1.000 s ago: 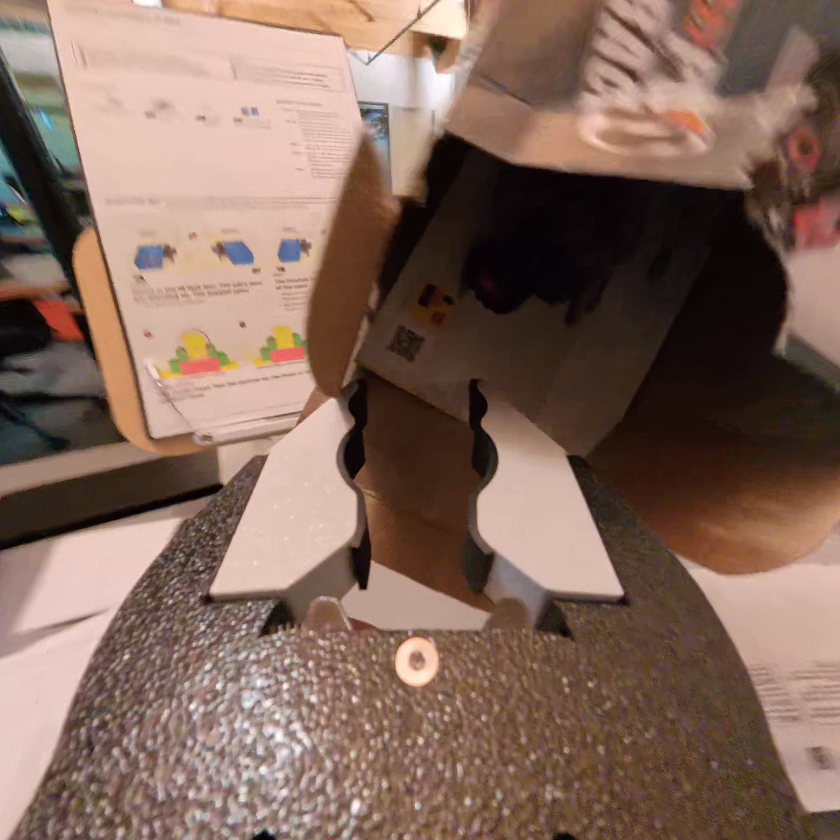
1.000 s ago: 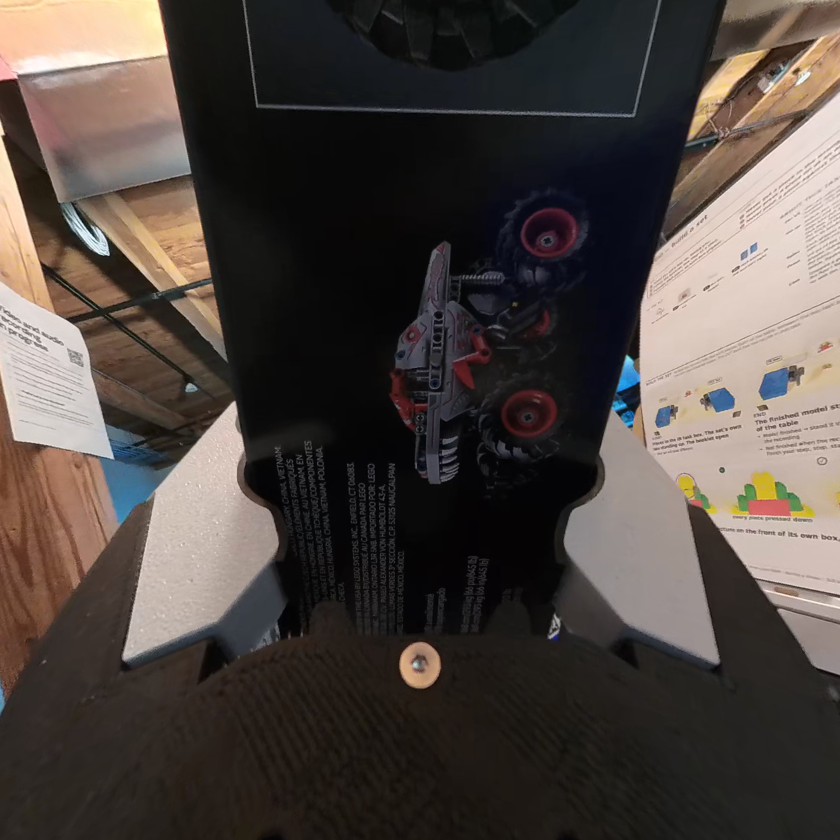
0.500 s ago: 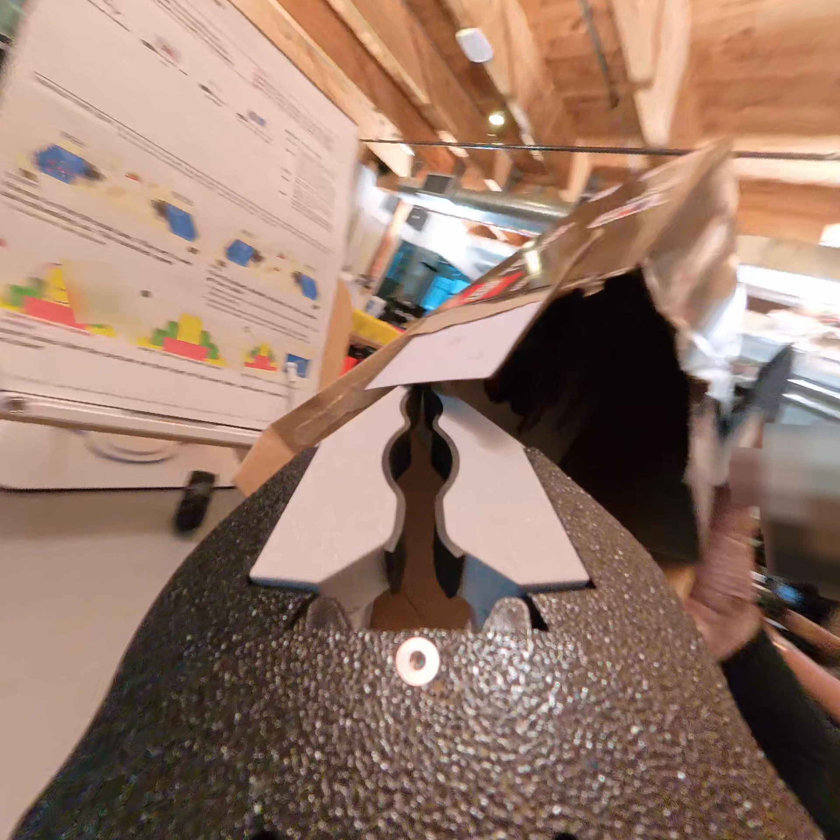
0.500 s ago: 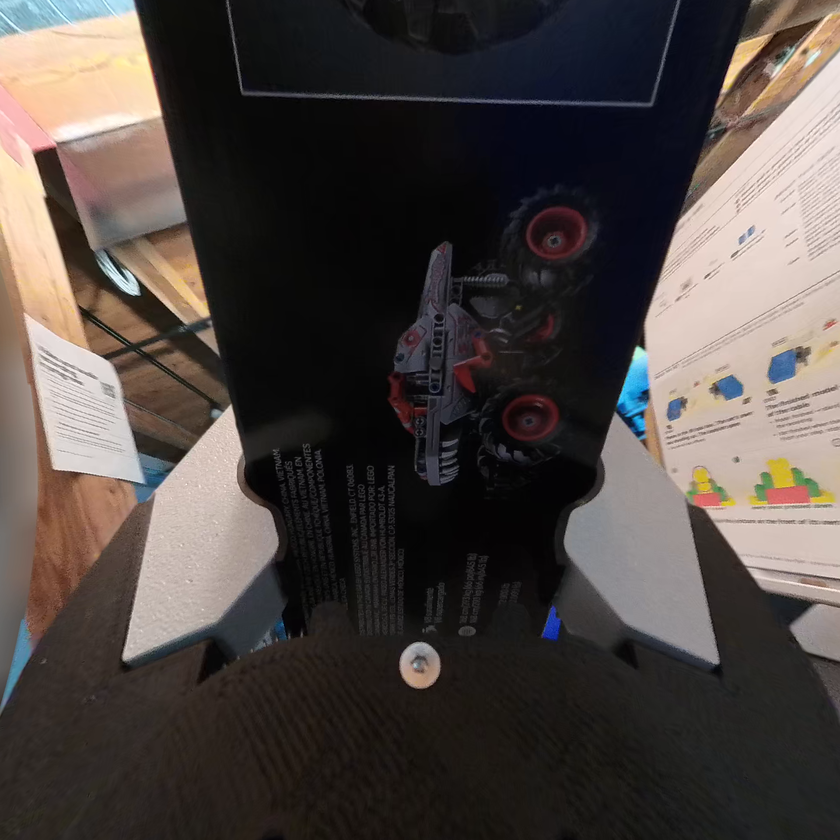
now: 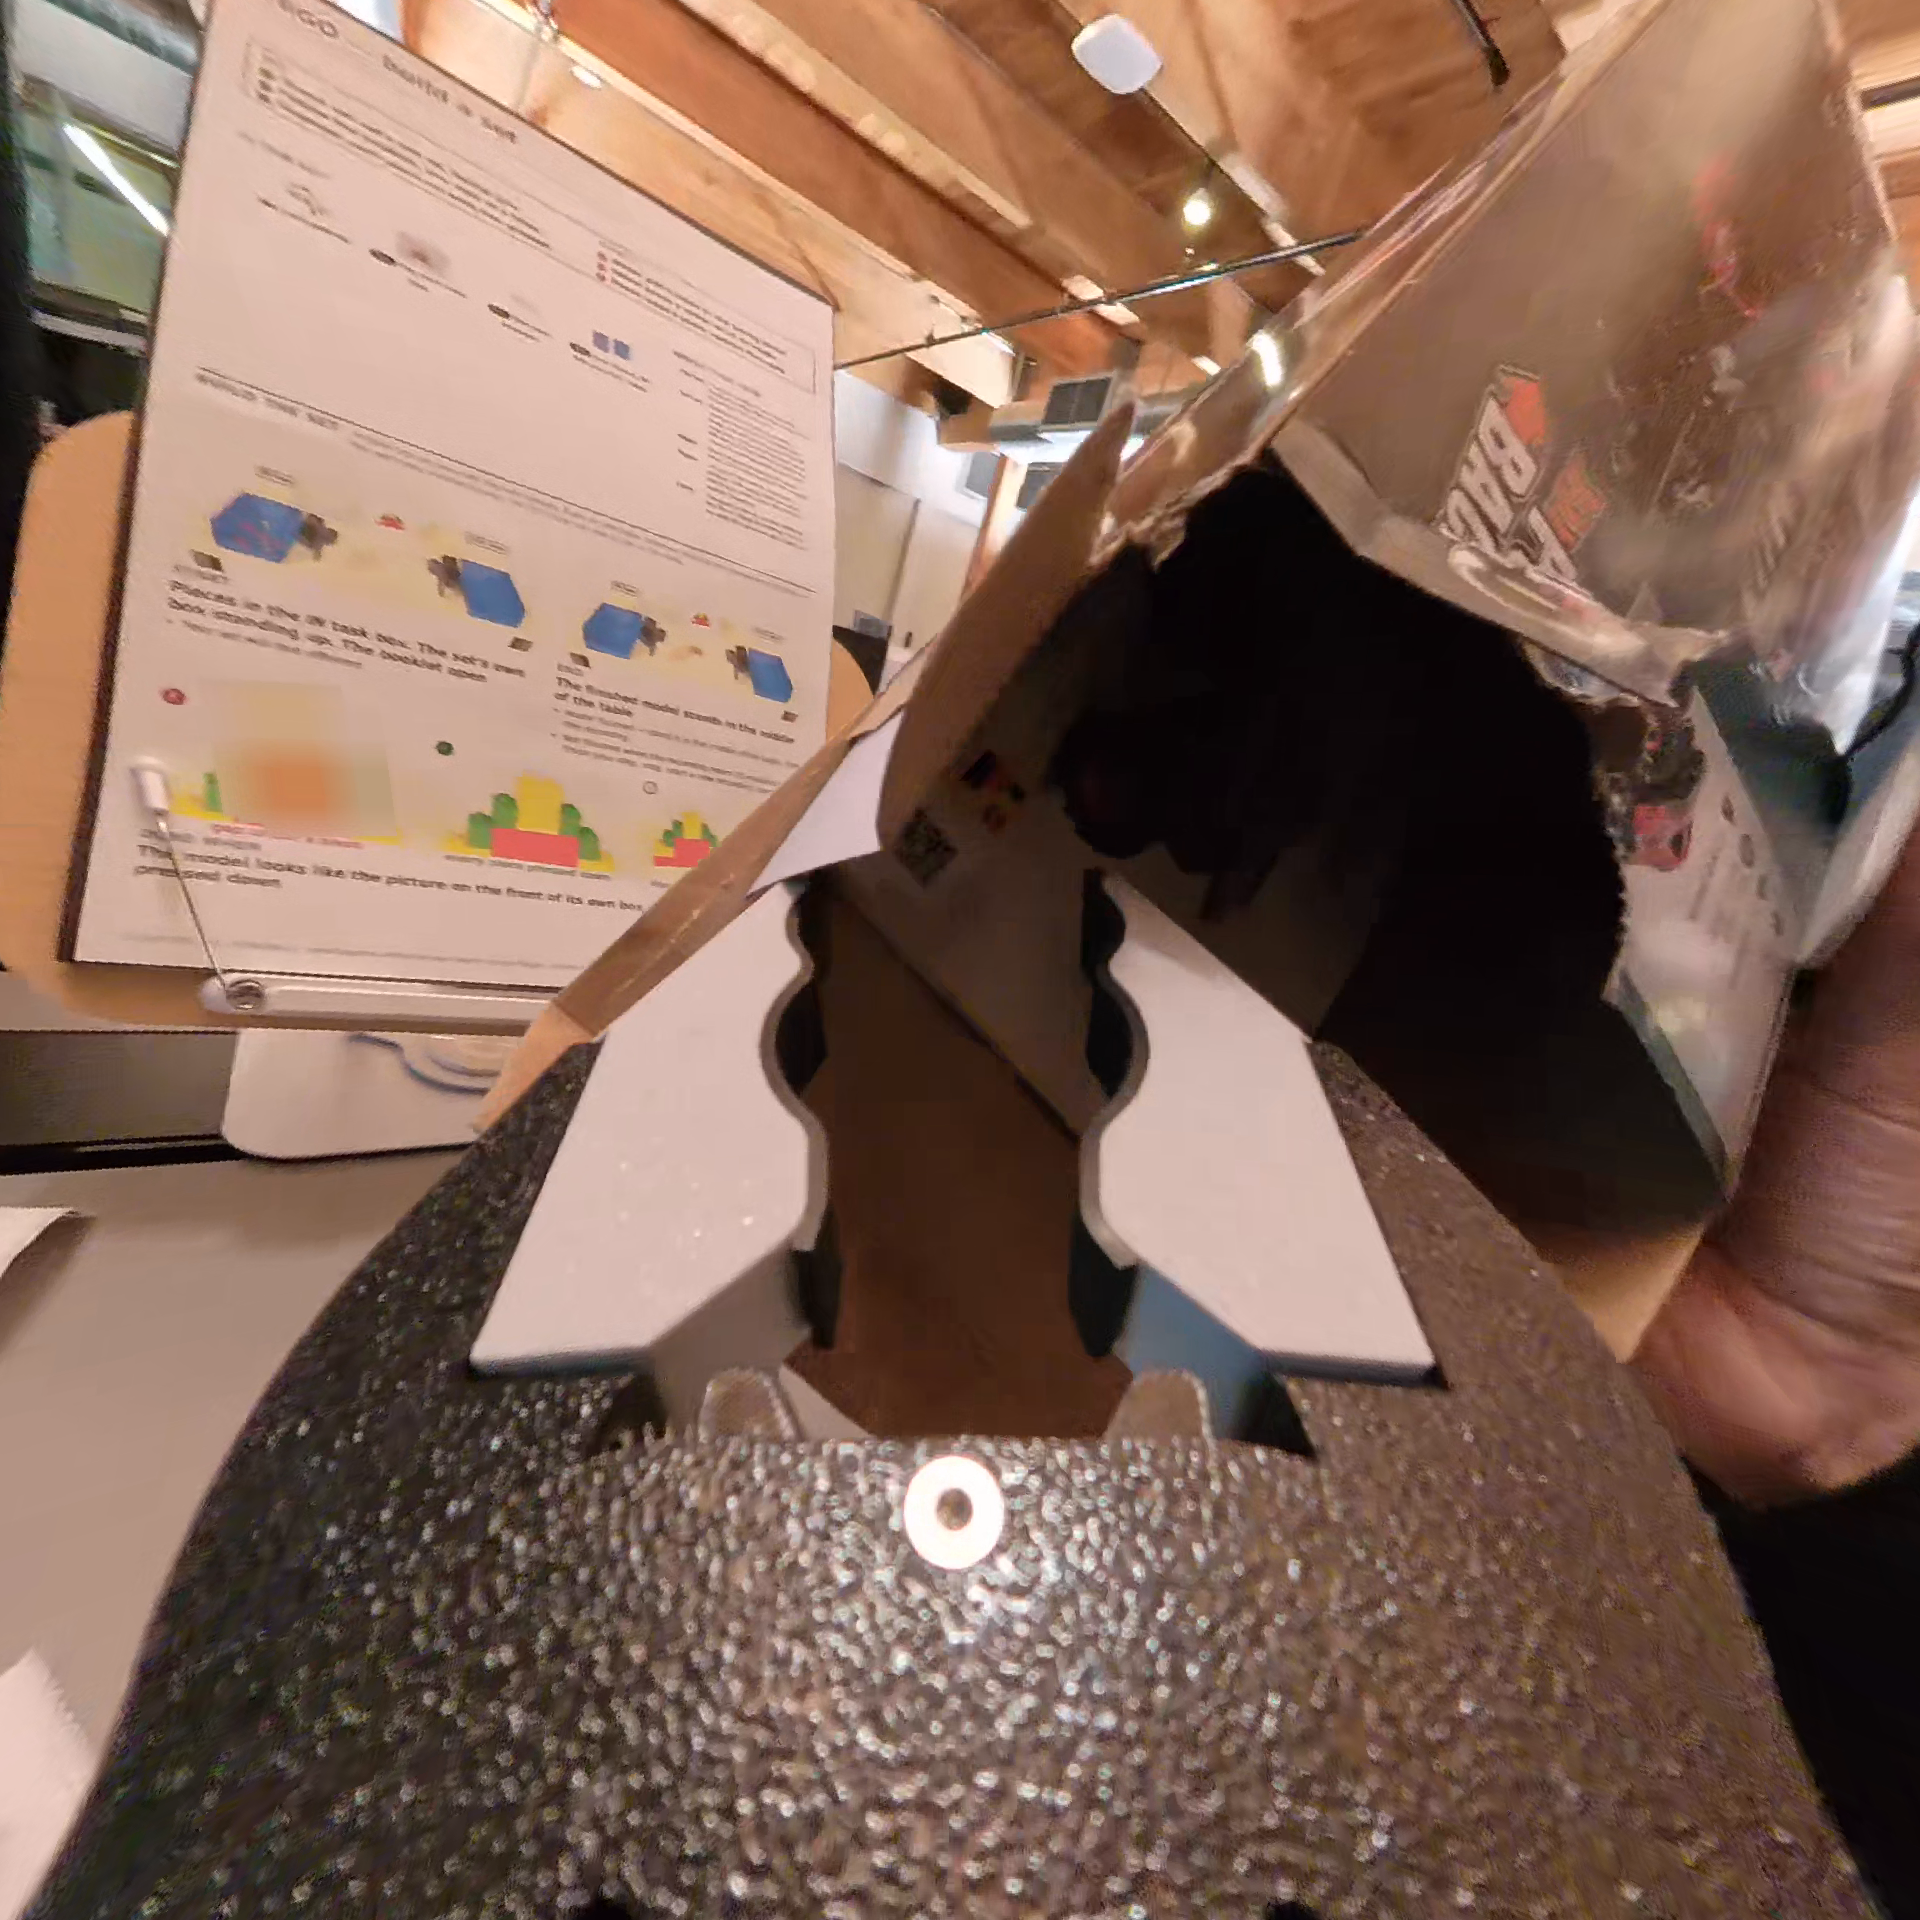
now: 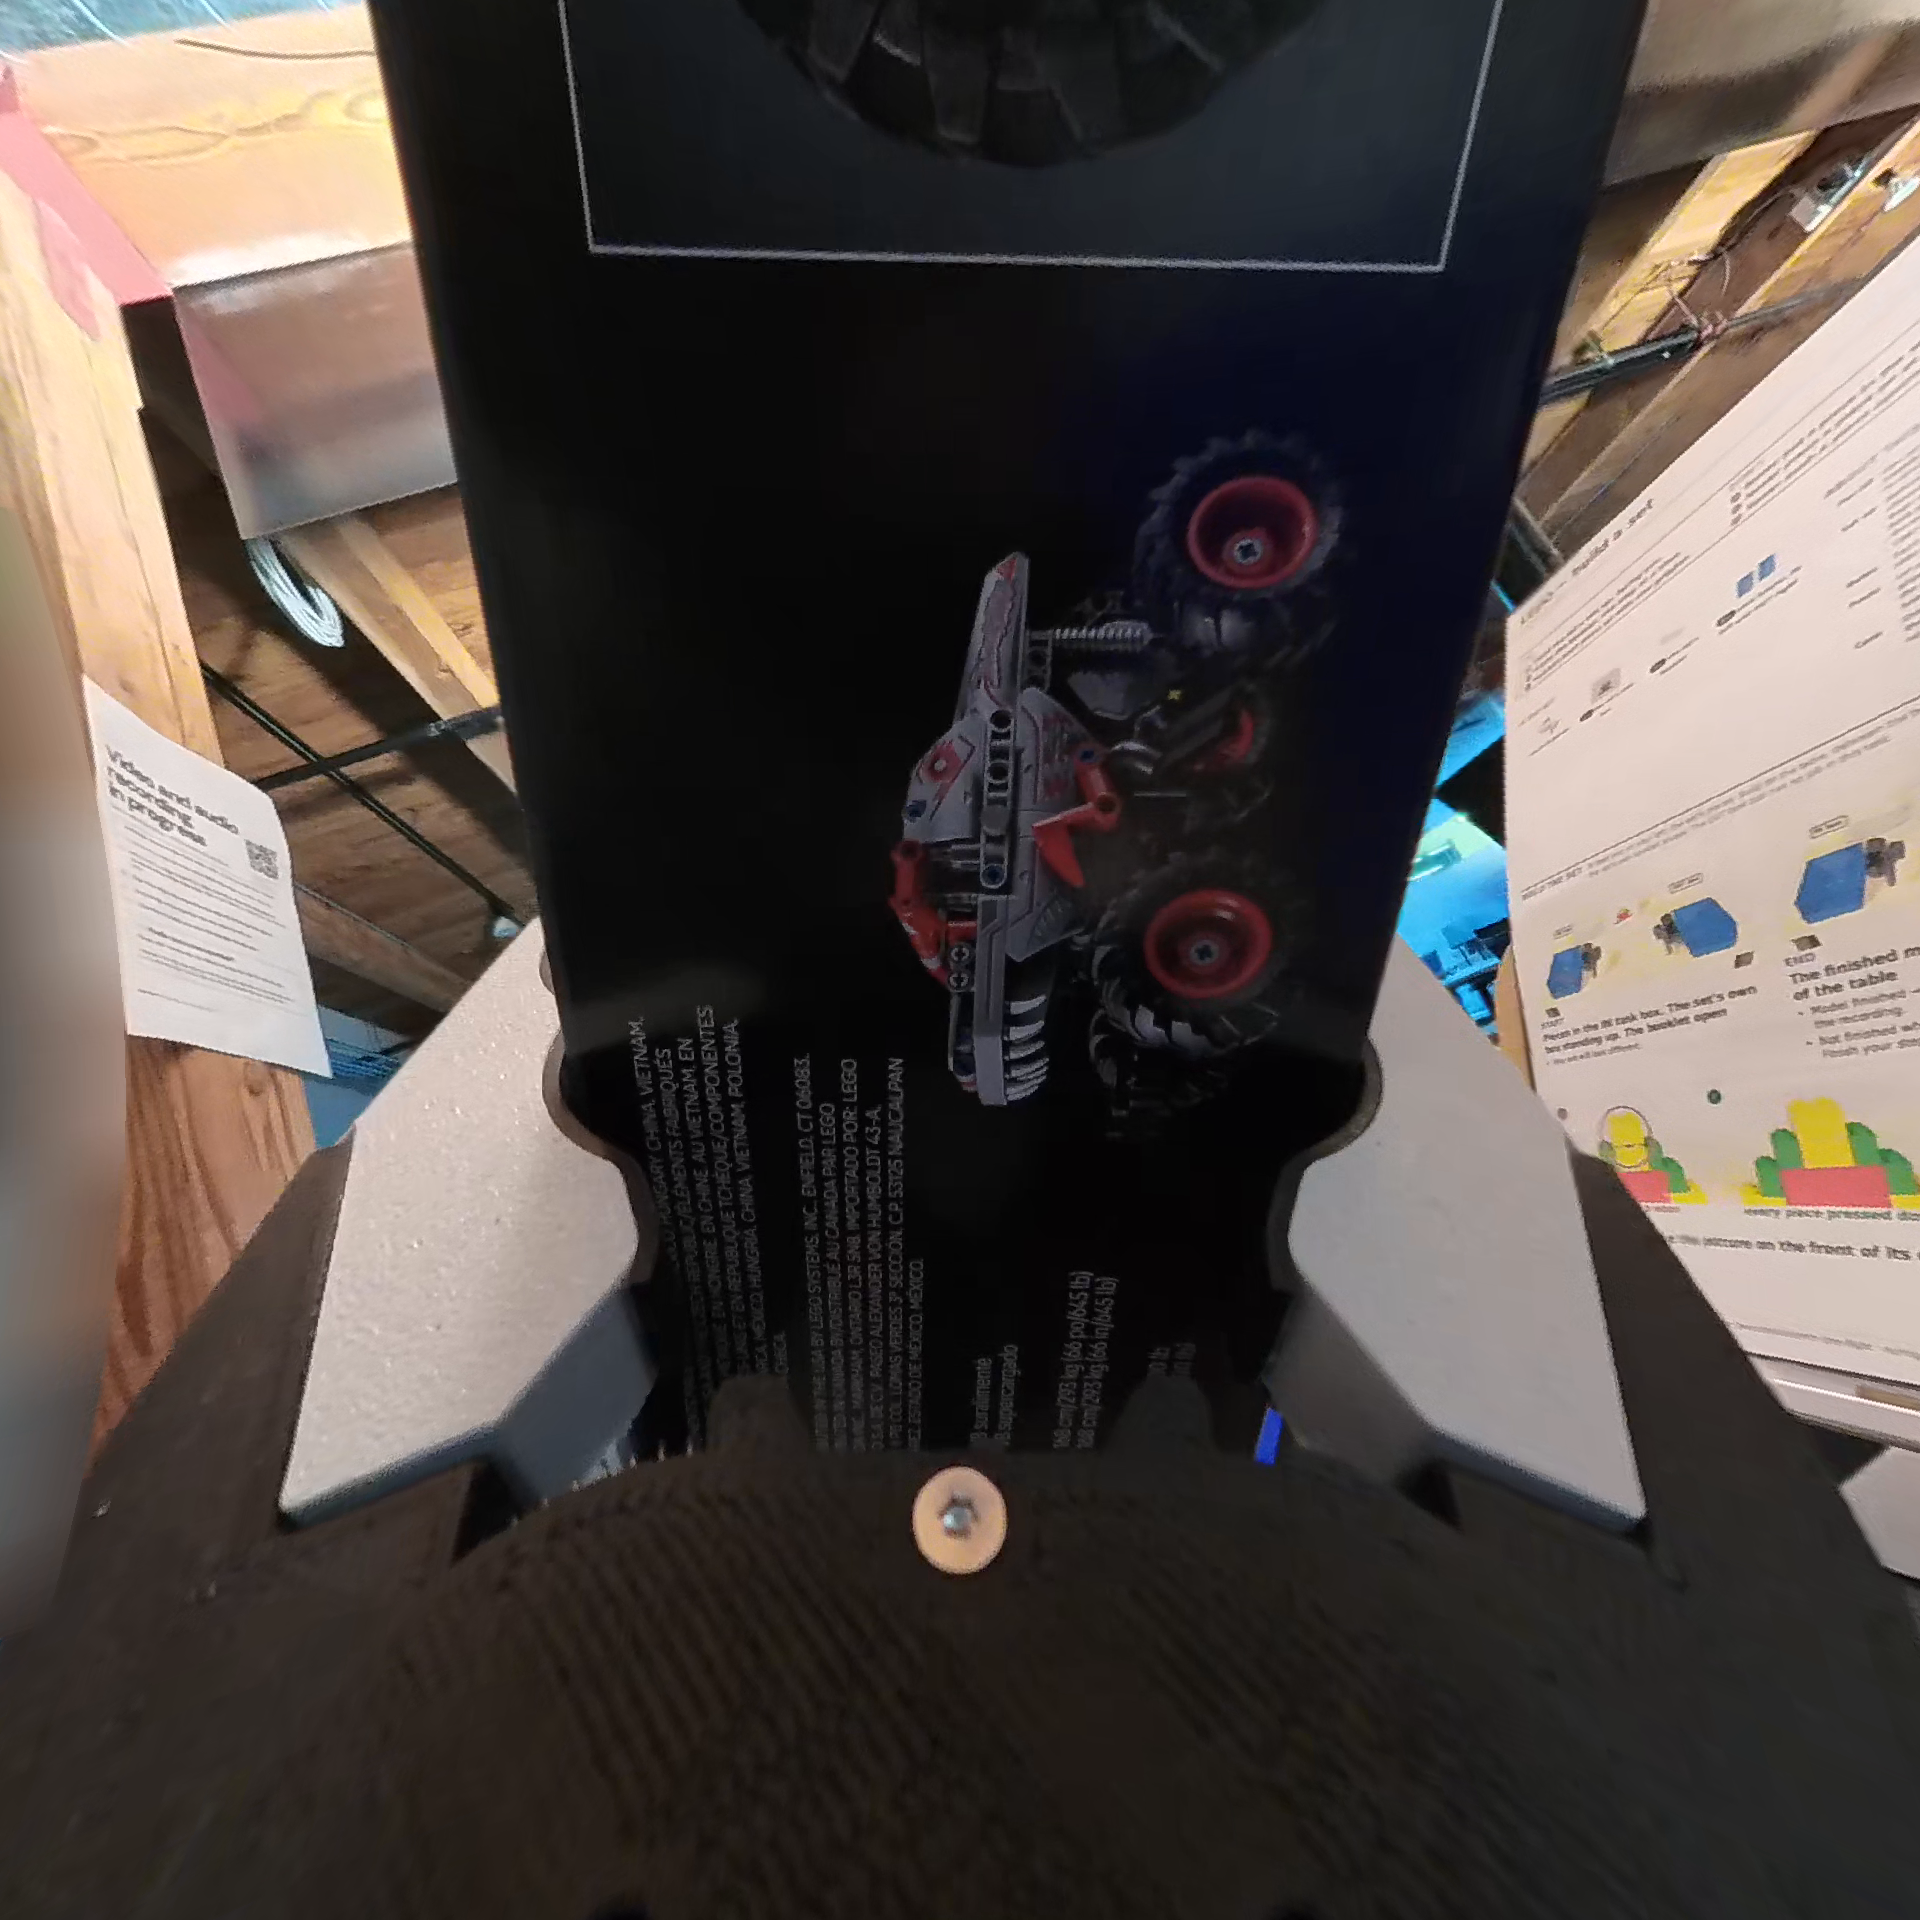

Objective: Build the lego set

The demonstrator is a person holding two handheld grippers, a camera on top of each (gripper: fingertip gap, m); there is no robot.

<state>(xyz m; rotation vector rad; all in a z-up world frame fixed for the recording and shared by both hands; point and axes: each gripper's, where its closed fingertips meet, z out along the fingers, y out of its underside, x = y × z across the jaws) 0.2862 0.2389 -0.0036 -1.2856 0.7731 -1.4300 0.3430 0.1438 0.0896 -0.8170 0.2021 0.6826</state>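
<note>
The lego set box point(image 6: 831, 520), dark with a picture of a monster truck, is held up in the air between the wide-set fingers of my right gripper point(image 6: 961, 966), which is shut on it. In the left wrist view the box point(image 5: 1662, 364) is tilted, and its torn open end point(image 5: 1299, 779) faces my left gripper point(image 5: 945, 904). That gripper is open. A brown cardboard flap point(image 5: 935, 1195) of the box lies between and below its fingers. The inside of the box is dark and I cannot see its contents.
A printed instruction sheet on a stand point(image 5: 468, 520) is at the back left; it also shows in the right wrist view point(image 6: 1714, 935). A person's hand point(image 5: 1818, 1247) is at the right by the box. The grey table point(image 5: 156, 1351) lies below.
My left gripper's jaws, almost closed around the flap half a second ago, have opened. The box's open end now sits closer in front of it. My right gripper keeps its hold.
</note>
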